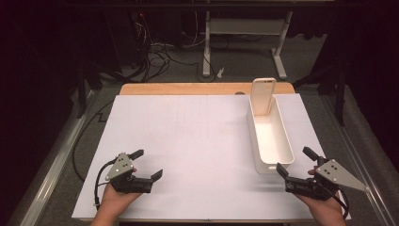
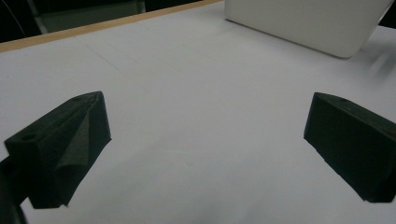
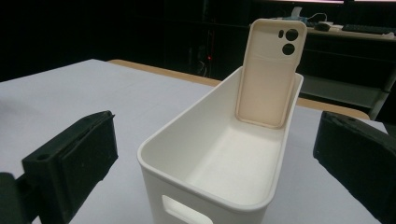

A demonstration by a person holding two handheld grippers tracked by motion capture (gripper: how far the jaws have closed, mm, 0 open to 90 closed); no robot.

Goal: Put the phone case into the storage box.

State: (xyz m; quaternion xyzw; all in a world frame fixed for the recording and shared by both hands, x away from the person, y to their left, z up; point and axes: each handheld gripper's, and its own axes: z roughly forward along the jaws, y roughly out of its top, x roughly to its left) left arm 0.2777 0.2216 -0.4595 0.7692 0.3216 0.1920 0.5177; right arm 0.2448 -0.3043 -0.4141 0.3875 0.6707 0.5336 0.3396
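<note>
Left gripper (image 1: 150, 164) sits low near the front-left of the white sheet-covered table (image 1: 188, 141), held in the person's left hand (image 1: 115, 200); jaws spread wide, nothing between them, bare white surface beneath in the left gripper view. Right gripper (image 1: 294, 161) is at the front-right, held in the right hand (image 1: 324, 207), jaws likewise wide apart and empty, one on either side of the near end of the long white plastic bin (image 1: 270, 136) but apart from it. Bin lies lengthwise on the right half of the table, near end with a handle cut-out (image 3: 180, 210) facing the right gripper. Cream-coloured soft phone case (image 3: 272, 70) stands inside the bin at its far end, leaning back against the far wall, upper part rising above the rim; camera cut-outs at its top are seen in the right gripper view. Wooden table edge (image 1: 188, 88) is exposed along the far side beyond the sheet. Left gripper well apart from bin and case.
</note>
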